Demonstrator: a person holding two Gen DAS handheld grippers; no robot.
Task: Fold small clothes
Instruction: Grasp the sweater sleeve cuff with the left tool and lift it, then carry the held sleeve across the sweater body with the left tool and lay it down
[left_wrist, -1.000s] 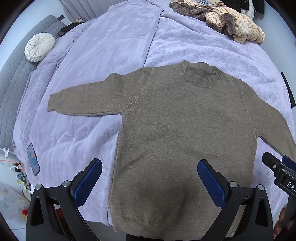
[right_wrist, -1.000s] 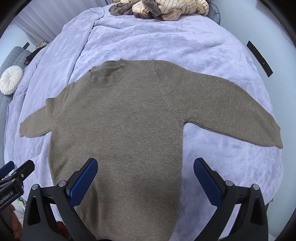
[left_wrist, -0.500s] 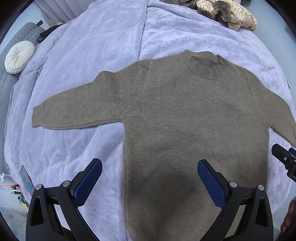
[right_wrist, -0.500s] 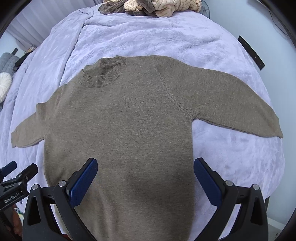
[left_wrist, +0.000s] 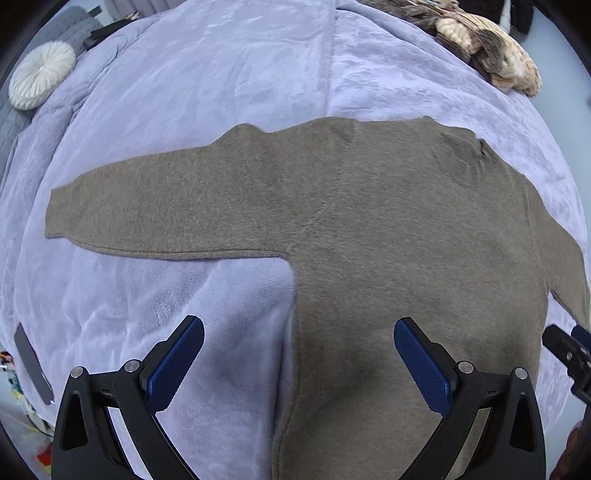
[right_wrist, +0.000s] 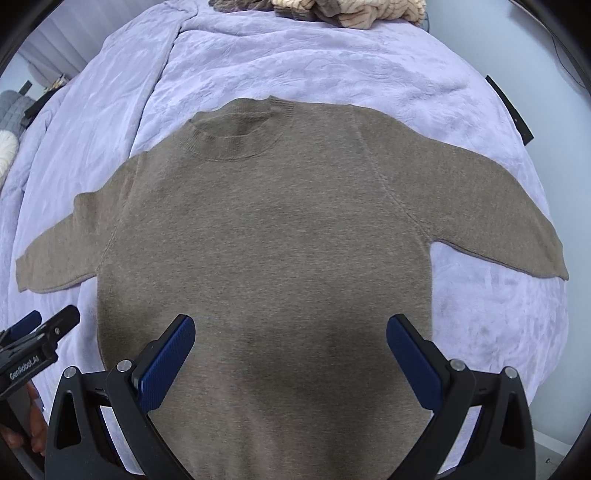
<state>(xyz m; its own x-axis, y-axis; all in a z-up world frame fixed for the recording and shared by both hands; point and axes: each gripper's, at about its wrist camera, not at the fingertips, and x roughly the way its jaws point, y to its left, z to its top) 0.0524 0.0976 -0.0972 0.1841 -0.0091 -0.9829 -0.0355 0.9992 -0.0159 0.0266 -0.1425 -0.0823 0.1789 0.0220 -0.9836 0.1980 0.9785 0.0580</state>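
A taupe-brown knitted sweater with a ribbed crew neck (right_wrist: 266, 229) lies flat and face up on a bed covered by a lavender plush blanket (right_wrist: 332, 62), both sleeves spread out to the sides and the neckline pointing away from the cameras.

The left tongs (left_wrist: 298, 354) hang above the sweater's left side seam, their blue-padded fingers (left_wrist: 177, 362) spread wide and holding nothing: one pad is over bare blanket, the other over the sweater's body, with the seam running between them. The left sleeve stretches out across the blanket well ahead of these tongs.

The right tongs (right_wrist: 290, 350) hang over the lower middle of the sweater's body, likewise spread wide and empty; both pads sit over the knit, the outer one close to the right side seam. A dark shadow falls on the fabric between the pads. Neither pair visibly touches the cloth.

Each pair of tongs shows at the edge of the other's view, just beside the sweater's body.

At the far end of the bed lies a heap of cream and brown striped knitwear (left_wrist: 491, 55). A round white pleated cushion (left_wrist: 40, 79) rests on a grey quilted piece of furniture beside the bed.
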